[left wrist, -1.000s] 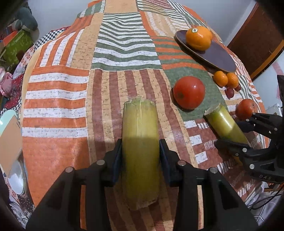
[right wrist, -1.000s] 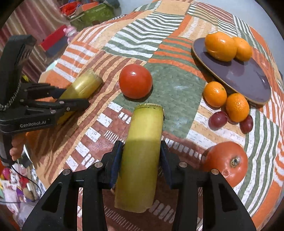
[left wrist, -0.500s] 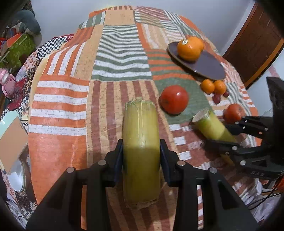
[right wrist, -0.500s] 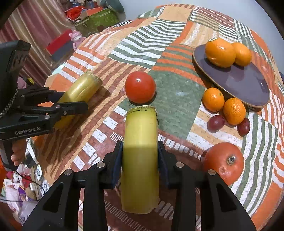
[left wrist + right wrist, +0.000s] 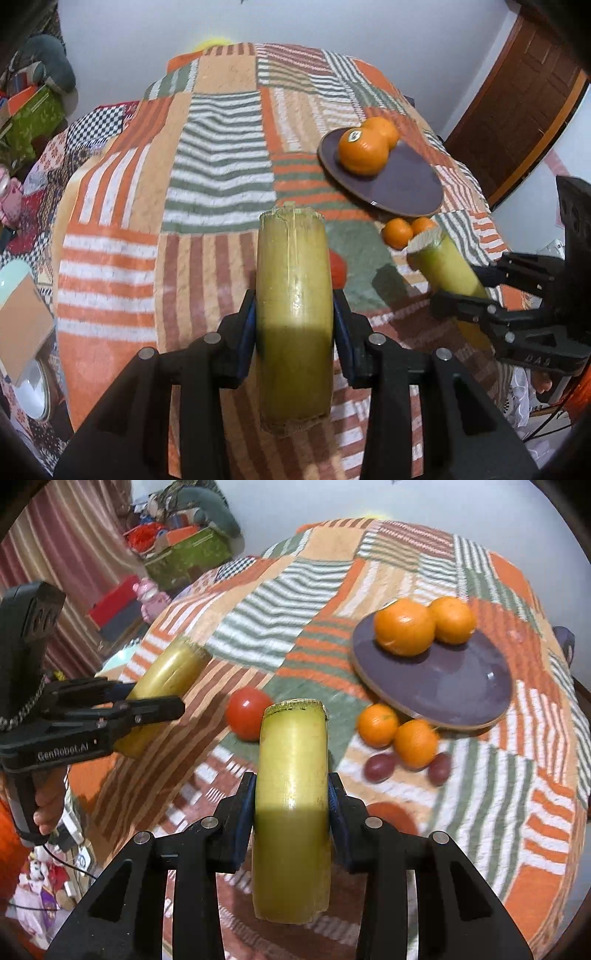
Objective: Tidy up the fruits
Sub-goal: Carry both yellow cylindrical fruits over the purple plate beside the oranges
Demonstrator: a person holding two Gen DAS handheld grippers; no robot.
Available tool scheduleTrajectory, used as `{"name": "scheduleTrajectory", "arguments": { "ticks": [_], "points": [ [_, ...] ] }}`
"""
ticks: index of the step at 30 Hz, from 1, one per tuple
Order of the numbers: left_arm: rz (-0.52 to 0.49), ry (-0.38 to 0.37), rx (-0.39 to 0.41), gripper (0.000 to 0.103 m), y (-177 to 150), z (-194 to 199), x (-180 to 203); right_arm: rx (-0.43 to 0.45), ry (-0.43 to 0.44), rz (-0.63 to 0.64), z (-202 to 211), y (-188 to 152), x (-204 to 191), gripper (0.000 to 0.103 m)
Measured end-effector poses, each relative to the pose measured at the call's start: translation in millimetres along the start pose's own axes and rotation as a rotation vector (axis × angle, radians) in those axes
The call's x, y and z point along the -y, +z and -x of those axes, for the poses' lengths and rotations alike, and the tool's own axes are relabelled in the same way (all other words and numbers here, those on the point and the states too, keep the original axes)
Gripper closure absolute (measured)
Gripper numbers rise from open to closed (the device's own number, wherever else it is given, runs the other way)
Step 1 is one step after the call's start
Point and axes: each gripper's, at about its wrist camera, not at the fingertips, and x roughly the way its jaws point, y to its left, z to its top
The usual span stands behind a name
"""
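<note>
**Two cane sections held clear of the cloth; most fruit not yet on the plate**

Left wrist view: the left gripper (image 5: pixel 293 325) pinches a short yellow-green cut cane section (image 5: pixel 293 295) at its middle, both blue-lined pads pressed to its sides, in the lower centre of the frame. At right, the right gripper (image 5: pixel 491 295) clamps a second yellow-green cane section (image 5: pixel 443 262) in the same way; in the right wrist view that piece (image 5: pixel 291 805) fills the lower centre. Both sections appear to hang above the striped patchwork cloth (image 5: pixel 218 173).

Upper right of both views: a round dark purple plate (image 5: pixel 461 686) carries two large oranges (image 5: pixel 404 627). Just beside its near rim, on the cloth, lie two small tangerines (image 5: pixel 378 725) and two dark red grapes (image 5: pixel 378 768). A red tomato (image 5: pixel 247 712) sits at mid-frame, well apart from the plate. A second reddish fruit is partly hidden behind the right gripper's fingers.

Judgement of progress: early. Only the oranges are placed; the two cane sections are in transit, and tangerines, grapes and tomatoes remain to be gathered.
</note>
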Motion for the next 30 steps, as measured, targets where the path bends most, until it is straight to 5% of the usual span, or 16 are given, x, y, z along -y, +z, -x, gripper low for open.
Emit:
{"name": "scheduleTrajectory", "arguments": {
  "ticks": [17, 30],
  "points": [
    [-0.104, -0.05, 0.003, 0.065, 55, -38, 65, 0.124, -0.074, -0.067, 32, 35, 67, 0.069],
    [-0.156, -0.086, -0.035, 0.065, 95, -82, 101, 0.103, -0.103, -0.083, 12, 54, 119, 0.069]
  ]
}}
